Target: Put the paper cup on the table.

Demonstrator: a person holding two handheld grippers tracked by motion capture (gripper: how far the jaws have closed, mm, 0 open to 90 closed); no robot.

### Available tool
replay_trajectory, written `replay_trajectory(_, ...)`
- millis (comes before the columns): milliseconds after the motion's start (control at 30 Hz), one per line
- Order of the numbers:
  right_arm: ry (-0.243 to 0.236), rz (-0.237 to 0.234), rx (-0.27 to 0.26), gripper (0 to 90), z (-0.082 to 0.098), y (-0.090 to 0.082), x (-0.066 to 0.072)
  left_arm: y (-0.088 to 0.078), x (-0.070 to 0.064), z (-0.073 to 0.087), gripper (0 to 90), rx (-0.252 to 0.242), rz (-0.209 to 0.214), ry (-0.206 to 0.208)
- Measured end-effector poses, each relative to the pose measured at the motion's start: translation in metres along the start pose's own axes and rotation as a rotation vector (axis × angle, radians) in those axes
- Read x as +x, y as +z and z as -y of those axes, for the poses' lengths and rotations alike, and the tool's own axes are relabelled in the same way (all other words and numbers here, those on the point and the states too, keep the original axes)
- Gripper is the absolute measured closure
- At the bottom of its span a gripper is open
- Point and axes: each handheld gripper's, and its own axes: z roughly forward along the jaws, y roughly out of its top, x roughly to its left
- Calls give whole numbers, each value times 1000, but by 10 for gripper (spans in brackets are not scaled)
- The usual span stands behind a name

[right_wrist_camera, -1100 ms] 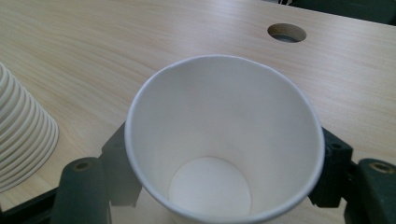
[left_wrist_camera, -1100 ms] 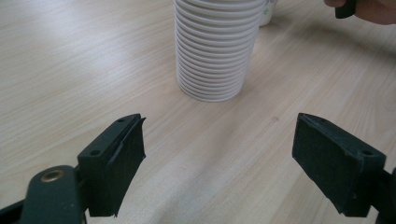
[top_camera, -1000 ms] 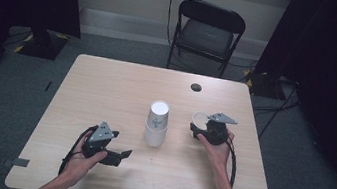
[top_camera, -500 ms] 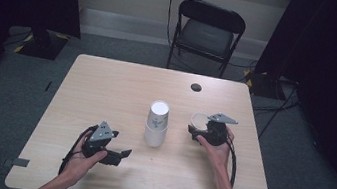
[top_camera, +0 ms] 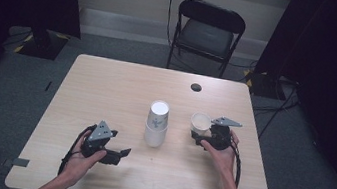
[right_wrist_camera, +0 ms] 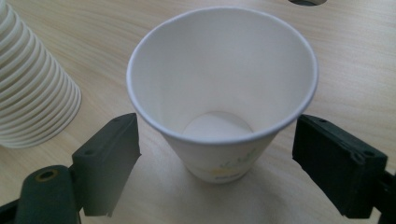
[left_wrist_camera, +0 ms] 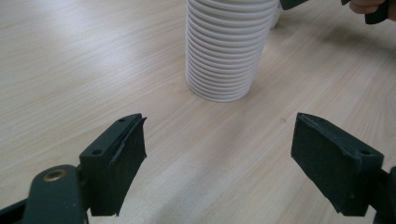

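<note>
Nothing moved; wood table (top_camera: 107,85), grey carpet (top_camera: 13,101), chair (top_camera: 207,32).

One stack of cups (top_camera: 157,123), one single cup (top_camera: 199,123), one chair (top_camera: 208,31), two grippers.

A pale wooden table (top_camera: 106,90) is carrying an upside-down cup stack (top_camera: 157,123), with a single upright cup (top_camera: 199,123) sitting near it.
</note>
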Motion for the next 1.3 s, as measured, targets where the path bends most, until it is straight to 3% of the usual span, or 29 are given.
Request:
replay_trajectory(367, -26, 6, -14, 143, 6, -28, 6, 1, 0, 0, 175, 0, 7, 4)
replay_trajectory(700, 7, -12, -39, 140, 12, -52, 15, 2, 1, 1, 175, 5, -1, 1)
replay_trajectory(800, 4, -19, -40, 142, 16, -58, 20, 1, 3, 1, 169, 2, -20, 9)
replay_trajectory(933, -10, -28, -44, 146, 18, -66, 31, 1, 5, 1, 163, 2, -35, -10)
replay_trajectory(1167, -20, -67, -46, 146, 28, -75, 46, 1, 5, 2, 163, 3, -29, -9)
replay_trajectory(1300, 5, -78, -32, 146, 38, -78, 48, 2, 4, 2, 162, 13, -26, 2)
